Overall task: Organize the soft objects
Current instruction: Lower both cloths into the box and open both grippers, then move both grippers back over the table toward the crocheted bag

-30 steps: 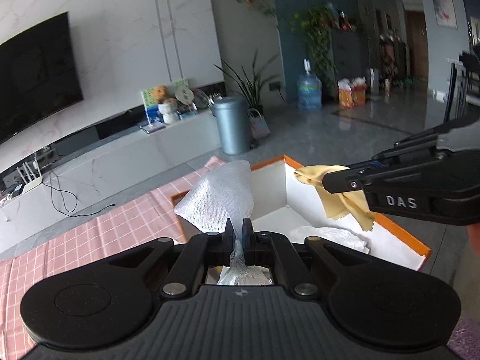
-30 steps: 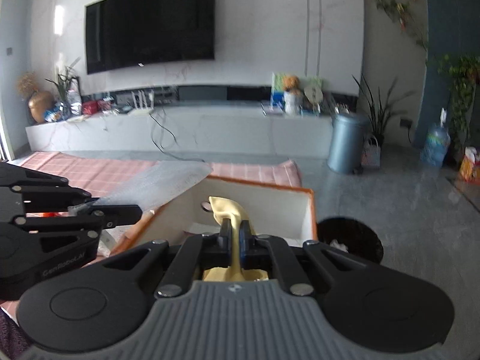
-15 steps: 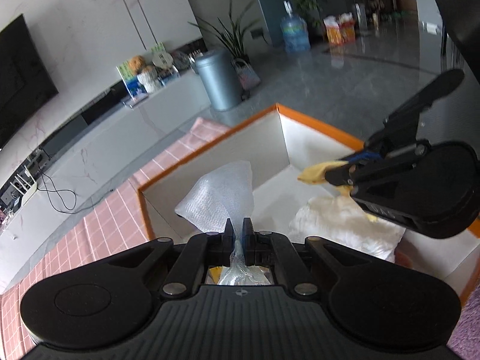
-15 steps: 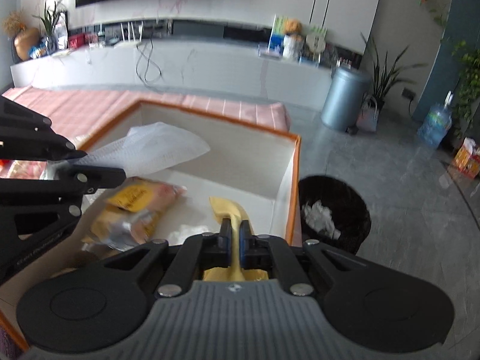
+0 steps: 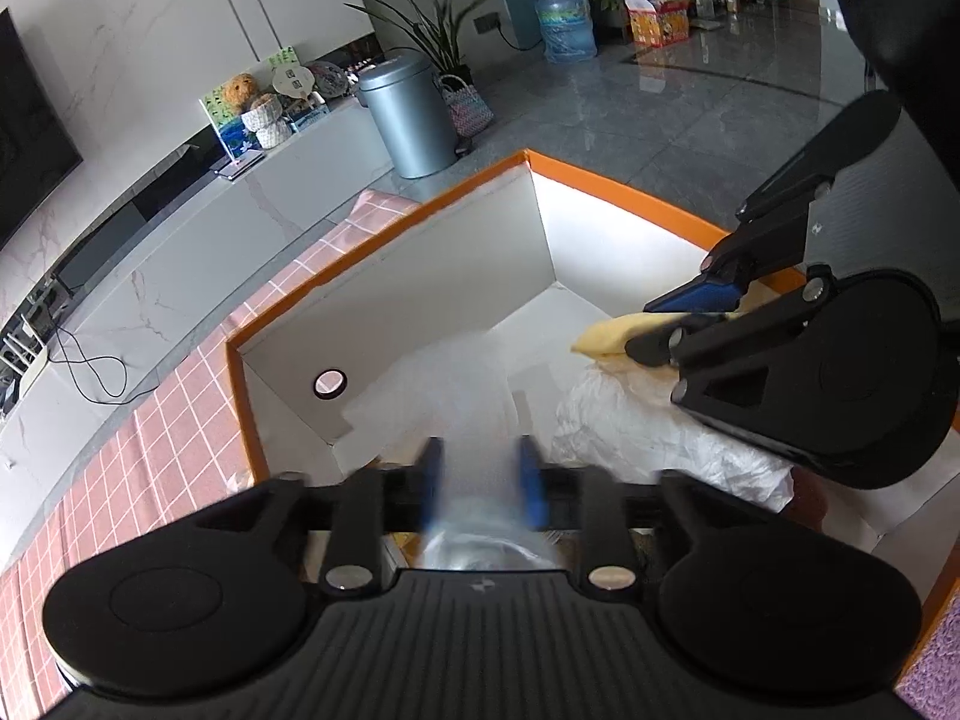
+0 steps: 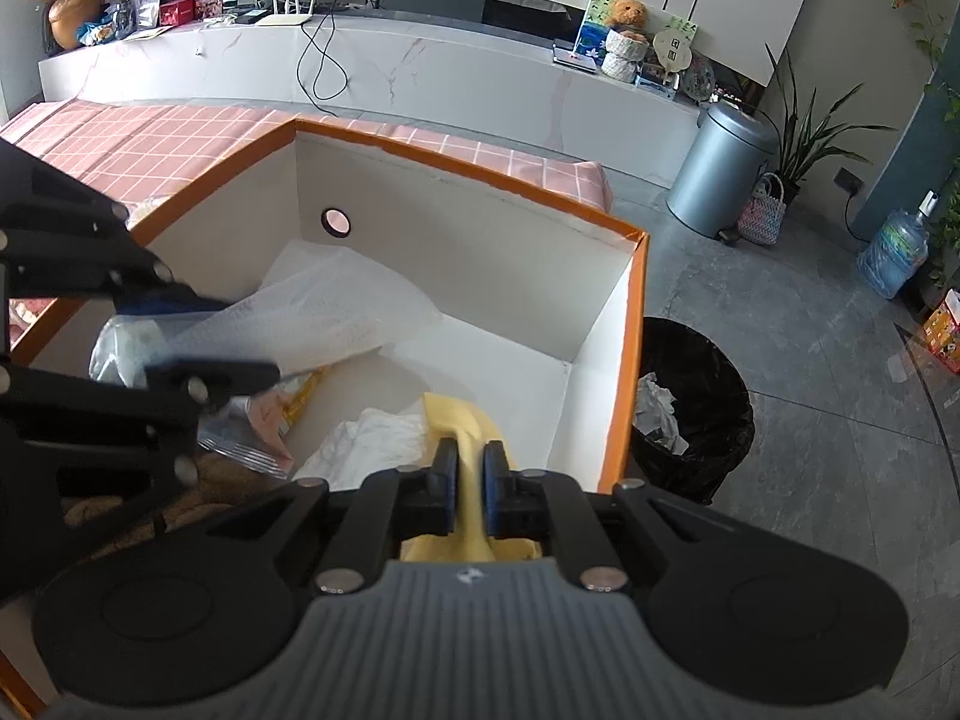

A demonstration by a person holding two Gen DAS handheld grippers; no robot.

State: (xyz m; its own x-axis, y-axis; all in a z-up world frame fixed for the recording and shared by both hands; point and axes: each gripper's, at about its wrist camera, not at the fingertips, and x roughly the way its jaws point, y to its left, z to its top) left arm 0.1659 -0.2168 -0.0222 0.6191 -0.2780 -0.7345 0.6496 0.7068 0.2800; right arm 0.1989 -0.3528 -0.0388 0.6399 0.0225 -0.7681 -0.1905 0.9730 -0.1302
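While both grippers hang over the orange-rimmed box (image 6: pixel 633 324), its white walls fence them in on the far side and the right, and the open middle of its floor lies between the two tools. The left gripper (image 5: pixel 480 474) is opening; its blue pads are blurred and stand apart, with the clear bubble-wrap sheet (image 5: pixel 444 396) loose in the gap and sagging toward the box floor. The right gripper (image 6: pixel 469 483) is also opening, its jaws only narrowly parted, and the yellow cloth (image 6: pixel 462 420) lies between the pads, though it cannot be told whether they still press on it. That cloth droops onto a crumpled white sheet (image 6: pixel 372 432) near the right wall. The box sits on a pink checked tablecloth (image 5: pixel 150 438), close to the table's far edge. The right wrist view alone shows a black waste bin (image 6: pixel 696 402) on the grey floor just outside the box's right wall, and a yellow snack packet (image 6: pixel 300 396) lying under the bubble wrap. The left wrist view alone shows the right gripper from the side, one blue pad above the yellow cloth. Both views show the round finger hole (image 5: pixel 330 383) in the far wall and a grey pedal bin (image 6: pixel 720 171) well beyond the table.
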